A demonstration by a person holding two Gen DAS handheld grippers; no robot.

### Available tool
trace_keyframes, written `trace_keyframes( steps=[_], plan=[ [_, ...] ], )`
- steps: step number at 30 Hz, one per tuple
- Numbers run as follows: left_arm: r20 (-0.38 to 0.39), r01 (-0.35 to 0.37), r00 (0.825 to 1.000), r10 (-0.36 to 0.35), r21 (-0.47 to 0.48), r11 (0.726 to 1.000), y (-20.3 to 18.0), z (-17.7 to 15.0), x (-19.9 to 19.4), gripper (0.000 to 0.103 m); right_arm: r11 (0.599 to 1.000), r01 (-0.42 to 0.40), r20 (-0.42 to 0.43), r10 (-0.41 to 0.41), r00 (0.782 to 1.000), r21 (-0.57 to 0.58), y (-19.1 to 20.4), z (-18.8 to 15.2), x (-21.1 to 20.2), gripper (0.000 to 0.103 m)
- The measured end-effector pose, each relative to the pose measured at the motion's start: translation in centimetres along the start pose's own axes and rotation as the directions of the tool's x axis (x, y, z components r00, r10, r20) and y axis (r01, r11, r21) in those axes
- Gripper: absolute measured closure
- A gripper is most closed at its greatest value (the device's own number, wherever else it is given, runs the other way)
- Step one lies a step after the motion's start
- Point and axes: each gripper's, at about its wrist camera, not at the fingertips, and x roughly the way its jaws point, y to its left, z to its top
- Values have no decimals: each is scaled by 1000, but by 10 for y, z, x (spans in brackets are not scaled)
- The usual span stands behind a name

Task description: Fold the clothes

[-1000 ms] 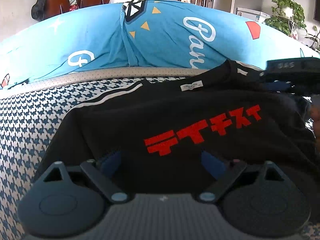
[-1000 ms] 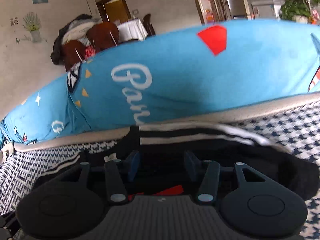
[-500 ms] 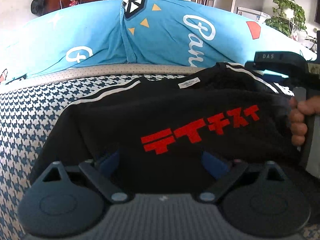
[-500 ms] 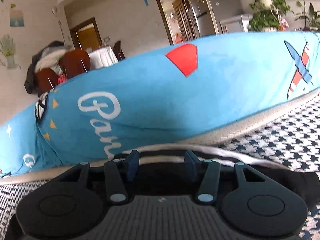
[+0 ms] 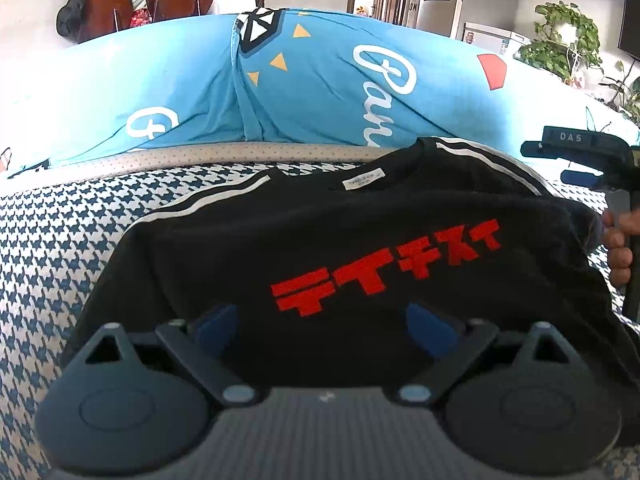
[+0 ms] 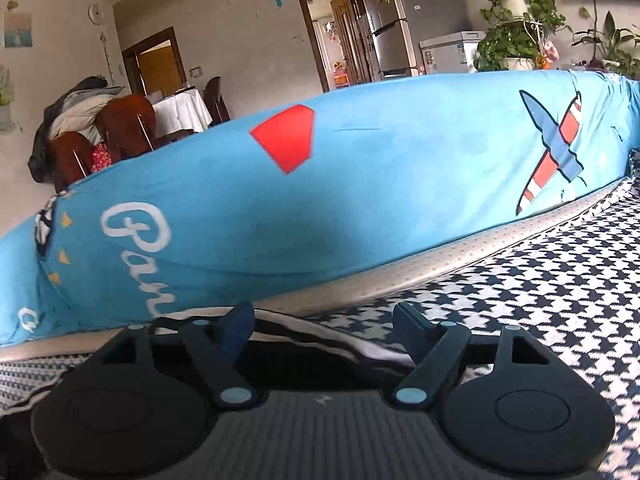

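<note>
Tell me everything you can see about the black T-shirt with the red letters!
The black T-shirt looks like soft knit. It lies folded over on the houndstooth sofa cover, with blocky red characters on top, white stripes along its shoulders and a small white neck label. The left gripper stands open over its near edge.

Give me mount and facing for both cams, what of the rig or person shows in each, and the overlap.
Left wrist: on the left gripper, angled down at the black T-shirt; its own jaws apart, plus the right gripper and a hand.
Right wrist: on the right gripper, aimed low across the houndstooth cover at the blue cushion; jaws just opened, nothing gripped.
Shared: T-shirt, cushion, cover.
</note>
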Motion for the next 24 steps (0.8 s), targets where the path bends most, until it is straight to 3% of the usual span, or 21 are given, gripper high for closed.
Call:
trace_keyframes(
  steps=[5, 10, 12, 15, 17, 20, 24],
  plan=[
    [-14, 0, 1000, 0, -4, 1000, 1, -1, 4, 7, 1000, -7, -19, 7, 1000, -22, -4, -5, 15, 11],
    [-24, 1, 1000, -1, -4, 1000, 0, -2, 5, 7, 996, -26, -46, 22, 999, -87, 6, -17, 30, 11],
    [-25, 1, 1000, -1, -2, 1000, 0, -2, 6, 7, 992, -36, -57, 29, 998, -122, 12, -20, 35, 21],
    [-29, -1, 1000, 1, 0, 1000, -1, -3, 7, 7, 986, -30, -84, 16, 996, -164, 18, -22, 42, 66],
    [-29, -2, 1000, 2, 1, 1000, -2, -3, 8, 7, 985, 4, -74, -17, 997, -172, 19, -22, 44, 83],
    [-25, -2, 1000, 2, 4, 1000, -3, -3, 7, 7, 988, 26, -32, -32, 999, -149, 17, -19, 41, 92],
    [-11, -12, 1000, 13, 17, 1000, -3, -2, 6, 7, 987, 152, 81, -147, 986, -55, 13, -7, 30, 93]
  ],
)
